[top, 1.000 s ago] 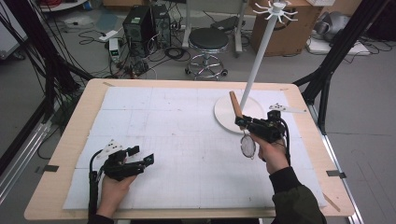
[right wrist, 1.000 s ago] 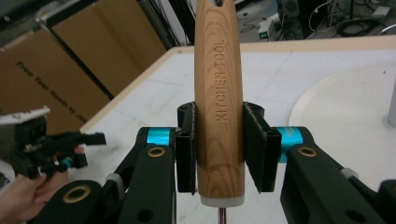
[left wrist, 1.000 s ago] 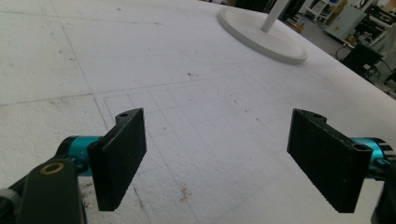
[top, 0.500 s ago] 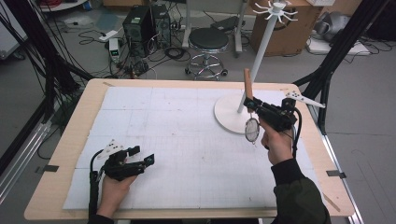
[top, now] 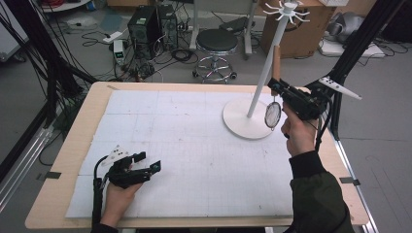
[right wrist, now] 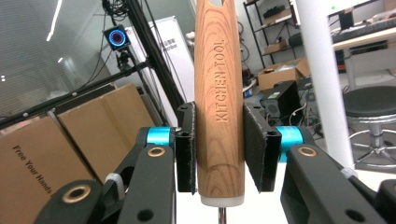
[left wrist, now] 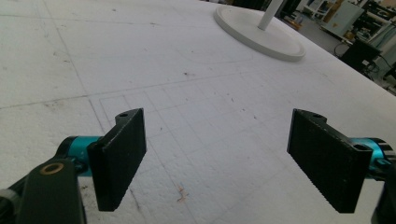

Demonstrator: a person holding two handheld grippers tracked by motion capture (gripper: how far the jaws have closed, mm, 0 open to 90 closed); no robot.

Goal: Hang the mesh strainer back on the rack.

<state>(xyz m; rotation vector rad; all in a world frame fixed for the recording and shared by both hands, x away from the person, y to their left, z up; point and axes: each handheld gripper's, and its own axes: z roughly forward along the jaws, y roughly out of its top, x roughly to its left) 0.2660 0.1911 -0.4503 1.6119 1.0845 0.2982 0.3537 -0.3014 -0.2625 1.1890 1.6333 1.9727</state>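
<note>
The right hand-held gripper (top: 276,88) was clamped on the wooden handle (right wrist: 218,93) of a small strainer (top: 272,115), its two black pads pressed flat against either side of the wood. The handle stood upright between the jaws, and the round mesh head hung below the gripper, in the air just above the white round base (top: 250,119) of a hanging stand. The stand's white pole (top: 267,58) rose right beside the handle, very near it, up to a ring of hooks (top: 286,9) at its top. The left hand-held gripper (top: 148,162) lay low over the white foam sheet (top: 194,145) that covers the desk (top: 73,141), near the front left corner, with its jaws spread wide and nothing between them; in the left gripper view only bare sheet lay between the pads, with the stand's base far ahead.

Beyond the desk stood a round stool (top: 216,43), a computer case (top: 145,24) among loose cables, and cardboard boxes (top: 311,29).

The handle was stamped "KITCHEN TOOL" along its length. In the right gripper view a cardboard box (right wrist: 42,158) at the left read "Free Your Hands".

Compared with half a second before, the right gripper had risen and moved farther back along the pole, so the handle's top now reached higher up the stand, while the left gripper had stayed where it was.
</note>
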